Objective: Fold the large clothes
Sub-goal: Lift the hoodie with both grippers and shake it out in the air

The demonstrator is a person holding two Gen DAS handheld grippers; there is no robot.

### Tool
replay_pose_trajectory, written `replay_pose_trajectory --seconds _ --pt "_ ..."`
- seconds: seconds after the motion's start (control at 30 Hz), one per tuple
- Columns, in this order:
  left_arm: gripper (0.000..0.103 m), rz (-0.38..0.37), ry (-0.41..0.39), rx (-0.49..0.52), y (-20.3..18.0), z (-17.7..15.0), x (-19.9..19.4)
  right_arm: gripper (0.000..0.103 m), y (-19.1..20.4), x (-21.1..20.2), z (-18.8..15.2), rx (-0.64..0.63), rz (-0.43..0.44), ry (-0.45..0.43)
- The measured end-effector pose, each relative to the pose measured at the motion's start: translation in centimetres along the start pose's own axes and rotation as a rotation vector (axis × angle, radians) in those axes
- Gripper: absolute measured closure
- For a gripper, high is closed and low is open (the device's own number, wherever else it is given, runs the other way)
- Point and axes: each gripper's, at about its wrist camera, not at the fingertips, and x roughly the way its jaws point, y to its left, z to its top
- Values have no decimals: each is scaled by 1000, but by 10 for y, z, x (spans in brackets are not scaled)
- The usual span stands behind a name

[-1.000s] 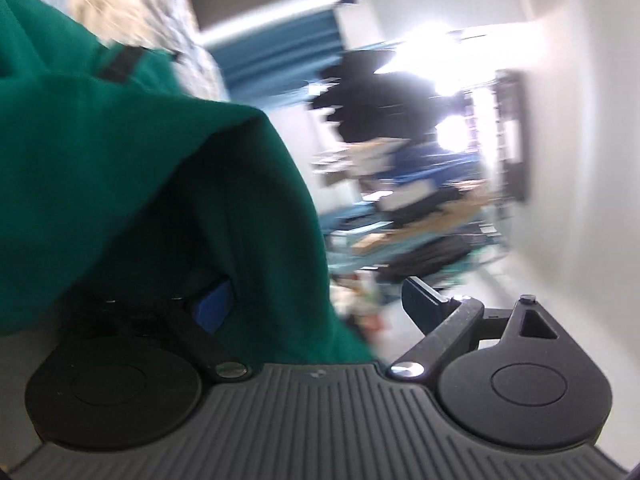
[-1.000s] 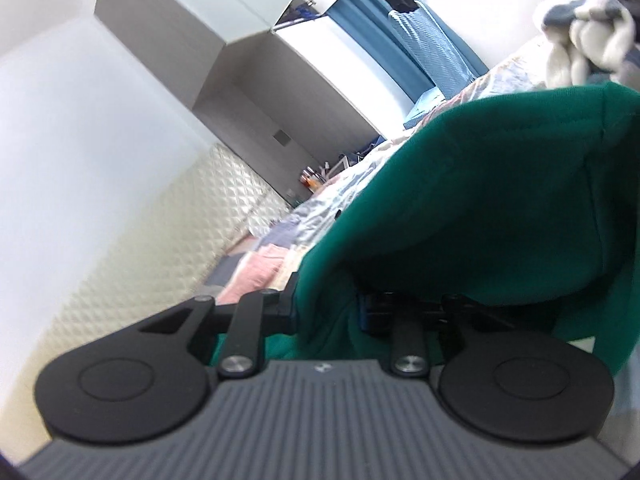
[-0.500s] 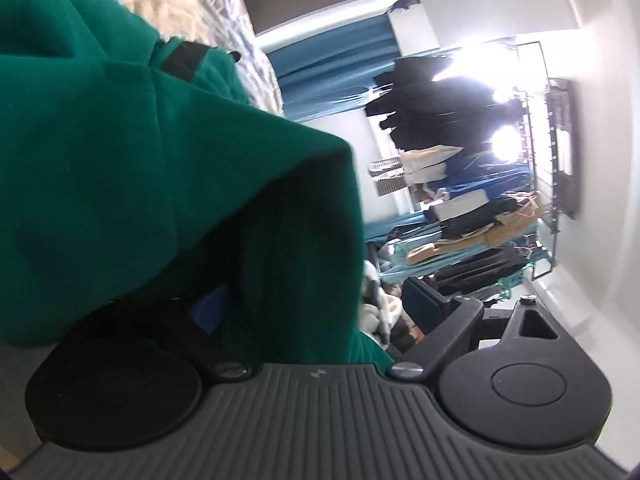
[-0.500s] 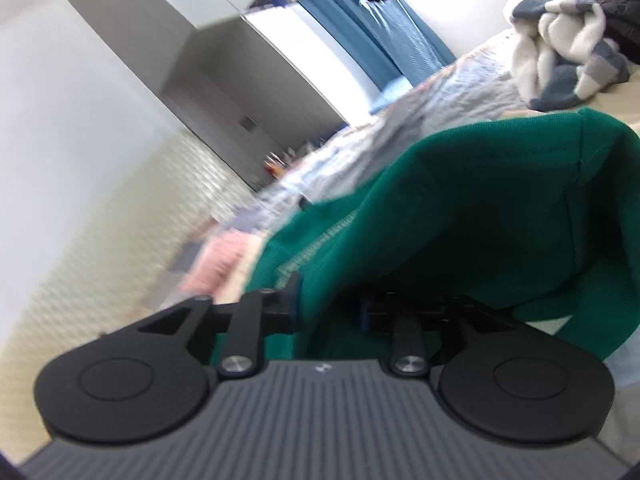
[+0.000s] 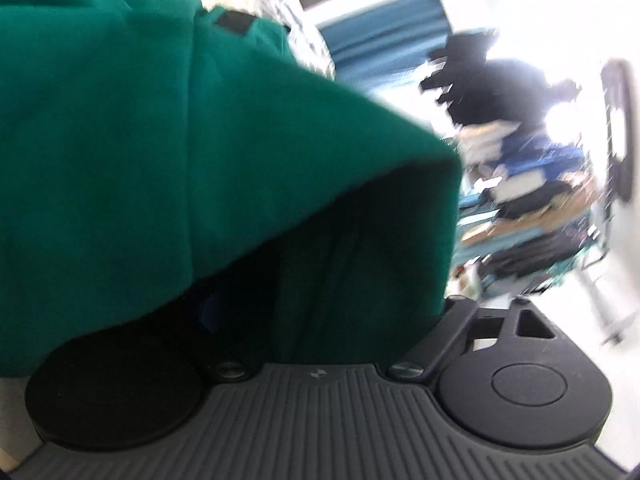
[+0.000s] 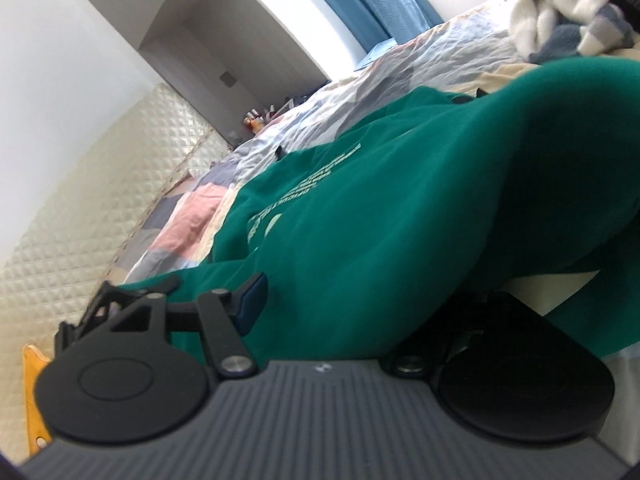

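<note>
Left wrist view: the green sweatshirt (image 5: pixel 168 152) drapes over the left gripper (image 5: pixel 320 308) in a thick fold whose dark hollow faces the camera. The cloth hangs between the jaws and hides one finger entirely. The jaws are closing, but whether the pads press the fabric cannot be told, since the fold covers the contact. The cloth seems held high here so that its edge can be carried over the rest of the garment. A small black tab (image 5: pixel 236 24) is sewn near the top; nothing on it can be read. Beyond it, a blurred clothes rack (image 5: pixel 532 200) stands against a bright window.

Right wrist view: the same sweatshirt (image 6: pixel 360 208) lies spread on the bed (image 6: pixel 420 56), its near part draped across the right gripper (image 6: pixel 352 300). These jaws are opening and stand spread, with cloth lying between them and the blue-padded finger (image 6: pixel 252 300) clear of it, which reads as letting the fabric go once the fold is laid down. Pale printed lettering (image 6: pixel 304 192) runs across the chest, too slanted and small to read. A white and grey garment (image 6: pixel 568 8) sits near the far edge of the bed, and a quilted headboard (image 6: pixel 80 200) lines its side.
</note>
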Motion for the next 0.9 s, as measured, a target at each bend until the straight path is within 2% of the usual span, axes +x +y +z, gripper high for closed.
replay_pose_trajectory --seconds 0.07,0.1,0.13,0.17,0.27,0.47,0.6,0.7,0.8,0.9 --pt "46 47 21 26 0 -1 4 50 1 0 0 -14 -21 -8" --pt "51 56 25 21 1 -2 4 61 1 -1 0 -15 -34 -16" --pt "63 55 29 15 2 -2 2 70 -1 -2 0 -6 -41 -24" --pt "68 43 24 14 3 -3 -3 72 -3 -2 1 11 -36 -30" --pt "74 8 -21 59 -2 -9 -19 79 -2 -7 1 34 12 -63" --pt "78 -105 -169 160 -27 -15 -72 81 39 -41 -3 -116 93 -192" --pt "80 -99 -224 226 -41 -26 -100 83 59 -71 -6 -182 130 -263" --pt "82 -91 -243 246 -45 -38 -121 84 70 -91 -9 -178 144 -285" --pt "83 -105 -287 276 -65 -44 -147 85 78 -110 -7 -158 155 -306" --pt "84 -119 -359 318 -87 -65 -194 86 98 -136 -3 -179 173 -336"
